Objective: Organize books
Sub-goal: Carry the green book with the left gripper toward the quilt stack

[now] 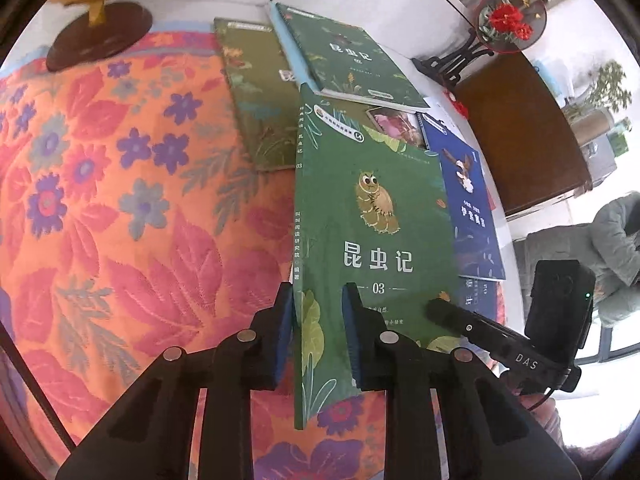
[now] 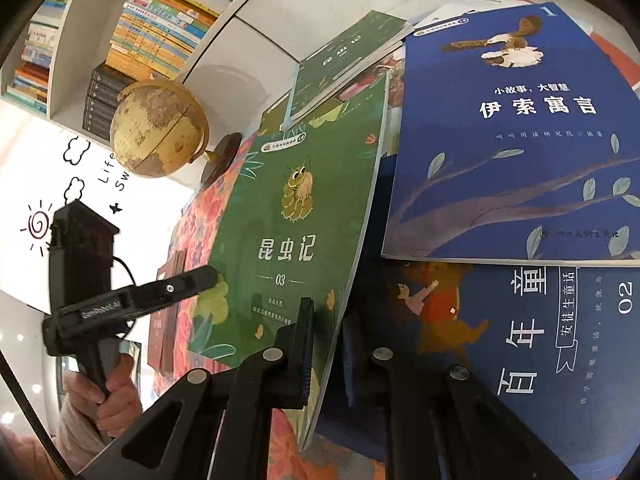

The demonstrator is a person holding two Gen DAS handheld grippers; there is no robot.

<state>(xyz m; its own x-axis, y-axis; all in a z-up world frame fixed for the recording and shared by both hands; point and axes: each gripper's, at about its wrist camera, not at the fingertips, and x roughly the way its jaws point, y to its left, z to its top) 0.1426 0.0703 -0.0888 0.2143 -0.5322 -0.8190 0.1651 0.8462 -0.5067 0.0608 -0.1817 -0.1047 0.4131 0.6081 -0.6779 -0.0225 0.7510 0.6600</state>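
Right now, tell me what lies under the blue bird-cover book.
Under the blue bird-cover book lies a dark blue book marked 02, its upper part covered. A white sheet peeks out above; anything else beneath is hidden.

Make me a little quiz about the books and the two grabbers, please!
1. True or false: the green book marked 03 lies flat on the flowery cloth.
2. What clamps that book? A) only the left gripper B) only the right gripper C) both
3. What round thing stands at the far corner of the cloth?

Key:
1. False: it is lifted up on edge.
2. C: each gripper pinches a bottom edge of it.
3. A globe.
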